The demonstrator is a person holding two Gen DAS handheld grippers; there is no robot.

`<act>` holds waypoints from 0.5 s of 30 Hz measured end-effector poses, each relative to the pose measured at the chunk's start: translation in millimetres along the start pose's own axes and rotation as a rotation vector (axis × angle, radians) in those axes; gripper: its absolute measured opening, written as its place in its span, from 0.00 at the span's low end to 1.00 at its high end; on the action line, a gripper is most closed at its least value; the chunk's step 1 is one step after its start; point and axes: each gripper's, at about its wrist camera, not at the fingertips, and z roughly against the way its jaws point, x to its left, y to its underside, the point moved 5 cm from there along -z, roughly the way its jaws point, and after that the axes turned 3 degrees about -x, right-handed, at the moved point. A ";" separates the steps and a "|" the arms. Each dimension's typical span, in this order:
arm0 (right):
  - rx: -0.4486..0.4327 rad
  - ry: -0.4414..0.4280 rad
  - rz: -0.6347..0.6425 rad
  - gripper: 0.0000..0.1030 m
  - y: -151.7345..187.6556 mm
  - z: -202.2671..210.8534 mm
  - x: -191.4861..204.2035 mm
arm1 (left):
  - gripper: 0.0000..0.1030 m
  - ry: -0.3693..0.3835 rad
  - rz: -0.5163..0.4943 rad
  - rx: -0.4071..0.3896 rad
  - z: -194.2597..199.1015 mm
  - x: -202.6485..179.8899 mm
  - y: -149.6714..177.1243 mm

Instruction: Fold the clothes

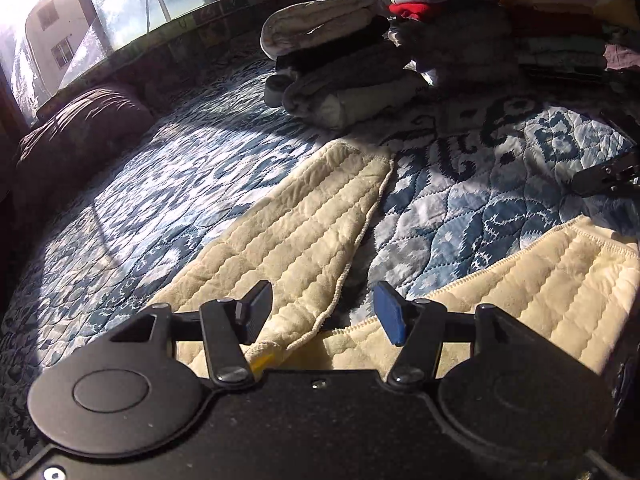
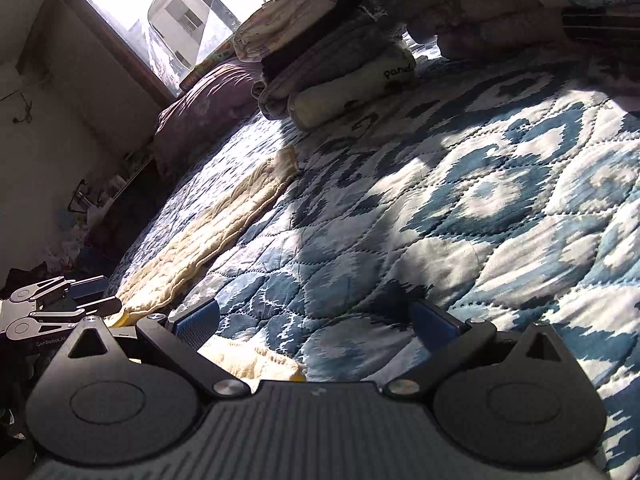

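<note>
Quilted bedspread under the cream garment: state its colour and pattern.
Blue and white ikat-style print on the quilted bedspread; clearest in the right wrist view.

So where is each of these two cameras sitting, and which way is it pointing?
Left wrist: on the left gripper, looking along its open fingers over the cream quilted trousers toward the folded stack; the right gripper's tip shows at the right edge.
Right wrist: on the right gripper, open, low over the blue quilt; the left gripper shows at the left.
Both share the trousers, stack, quilt and window.
</note>
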 end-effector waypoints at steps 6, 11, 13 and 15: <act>-0.002 -0.002 -0.028 0.99 -0.4 2.4 -1.3 | 0.57 -0.165 0.204 0.042 89.8 88.0 70.5; 0.002 -0.012 -0.065 0.98 -2.3 3.8 -5.1 | 0.57 -0.253 0.478 0.058 138.9 150.9 129.4; 0.016 -0.016 -0.093 0.98 -5.4 2.9 -7.8 | 0.57 -0.246 0.596 0.045 147.1 165.2 147.6; 0.035 -0.017 -0.124 0.96 -9.7 1.6 -10.8 | 0.57 -0.227 0.702 0.028 143.8 177.7 159.9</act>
